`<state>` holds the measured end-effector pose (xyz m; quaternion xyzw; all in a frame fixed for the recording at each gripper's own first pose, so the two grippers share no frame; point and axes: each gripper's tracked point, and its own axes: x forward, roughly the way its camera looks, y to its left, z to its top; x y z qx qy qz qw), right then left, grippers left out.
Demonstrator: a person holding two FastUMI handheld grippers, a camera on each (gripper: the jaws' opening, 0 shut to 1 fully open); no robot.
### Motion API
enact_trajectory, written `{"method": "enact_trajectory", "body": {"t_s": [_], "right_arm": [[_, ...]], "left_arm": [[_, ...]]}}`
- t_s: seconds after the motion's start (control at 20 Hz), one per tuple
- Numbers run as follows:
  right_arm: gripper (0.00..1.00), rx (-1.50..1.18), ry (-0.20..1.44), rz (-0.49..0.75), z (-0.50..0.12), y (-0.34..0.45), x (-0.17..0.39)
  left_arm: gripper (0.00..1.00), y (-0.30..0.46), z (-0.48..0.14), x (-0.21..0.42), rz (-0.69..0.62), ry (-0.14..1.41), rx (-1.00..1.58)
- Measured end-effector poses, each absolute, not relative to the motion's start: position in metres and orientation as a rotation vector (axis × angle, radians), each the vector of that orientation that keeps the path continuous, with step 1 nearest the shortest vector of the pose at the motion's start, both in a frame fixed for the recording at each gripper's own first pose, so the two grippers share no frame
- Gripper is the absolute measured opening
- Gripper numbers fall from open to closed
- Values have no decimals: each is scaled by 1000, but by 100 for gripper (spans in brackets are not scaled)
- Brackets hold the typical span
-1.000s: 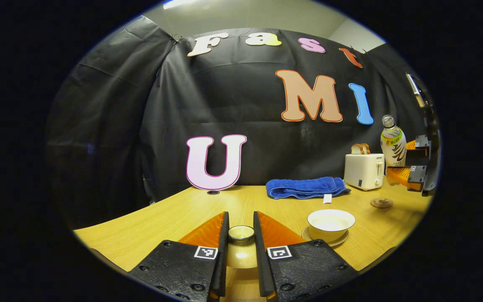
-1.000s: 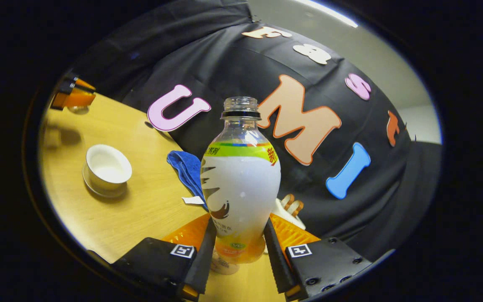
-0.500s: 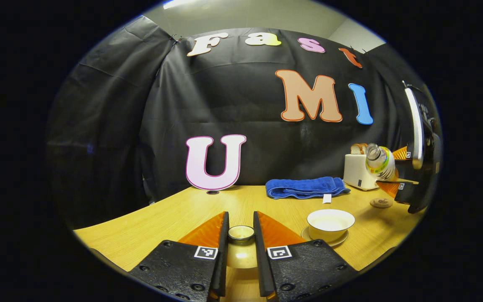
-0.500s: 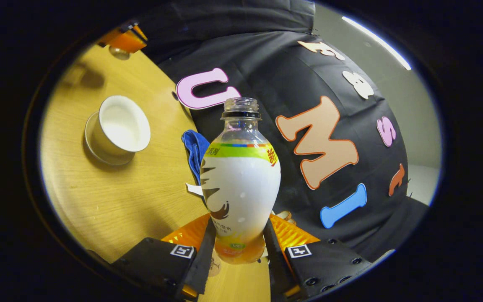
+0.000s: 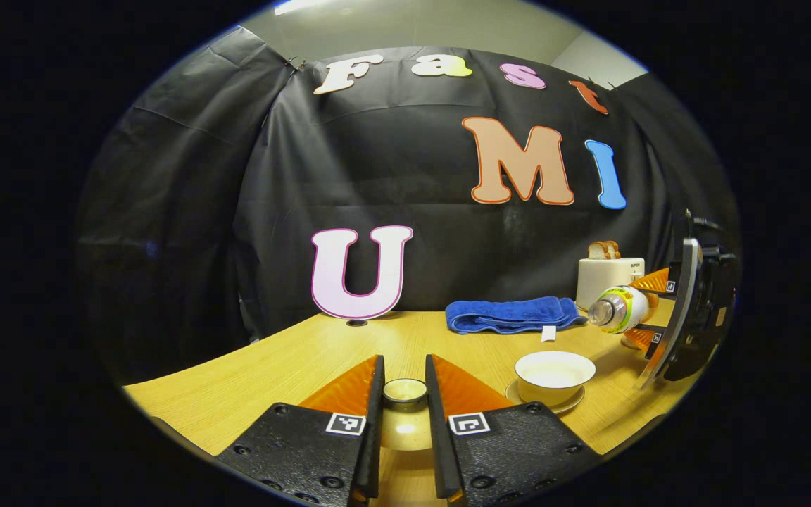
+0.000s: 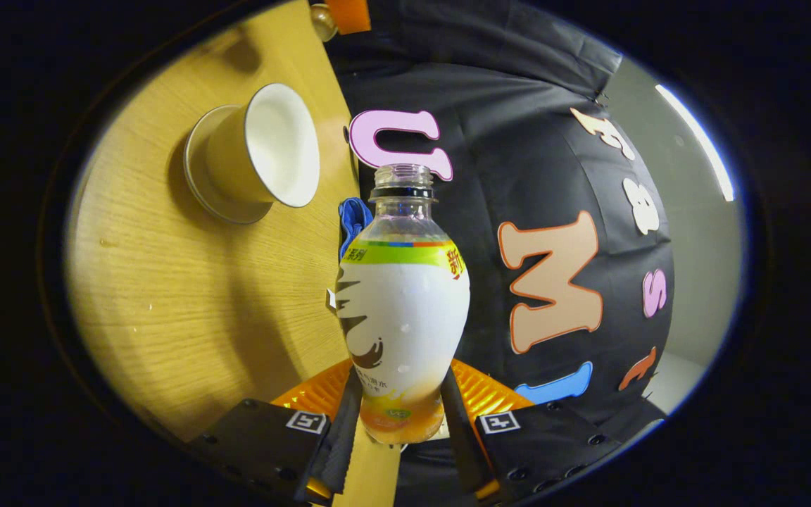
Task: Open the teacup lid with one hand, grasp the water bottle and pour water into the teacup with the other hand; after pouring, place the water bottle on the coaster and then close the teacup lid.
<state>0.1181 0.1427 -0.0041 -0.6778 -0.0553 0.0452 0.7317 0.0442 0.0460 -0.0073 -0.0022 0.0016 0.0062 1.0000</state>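
My left gripper (image 5: 404, 401) is shut on the knob of the teacup lid (image 5: 405, 419), held just above the wooden table (image 5: 293, 366). The open white teacup (image 5: 555, 374) stands on its saucer to the right of it. My right gripper (image 6: 398, 422) is shut on the lower body of the uncapped water bottle (image 6: 403, 303). In the left gripper view the bottle (image 5: 620, 309) lies nearly horizontal, its mouth pointing left, above and to the right of the cup. The right gripper view is rolled about a quarter turn, with the teacup (image 6: 265, 151) at upper left.
A folded blue towel (image 5: 511, 314) lies at the back of the table. A white toaster (image 5: 606, 276) with bread slices stands at the back right, behind the bottle. The table's left half is bare wood.
The right gripper has tipped the bottle from upright to nearly horizontal and brought it down and left toward the teacup. The left gripper with the lid has stayed still.
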Motion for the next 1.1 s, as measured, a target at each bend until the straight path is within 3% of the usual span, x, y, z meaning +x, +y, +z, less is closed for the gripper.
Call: {"method": "enact_trajectory", "body": {"t_s": [0.2,0.35,0.45,0.55,1.1], "right_arm": [[60,-1615,-192,90,-2,144,117],[66,-1666,-215,80,2,148,118],[60,-1719,-250,56,2,148,119],[66,-1740,-260,46,3,147,120],[65,-1840,-353,-11,11,146,124]], "left_arm": [[30,47,-7,44,11,3,-4],[28,47,-7,44,11,3,-5],[28,47,-7,44,11,3,-4],[28,47,-7,45,11,4,-4],[28,47,-7,44,10,4,-5]]}}
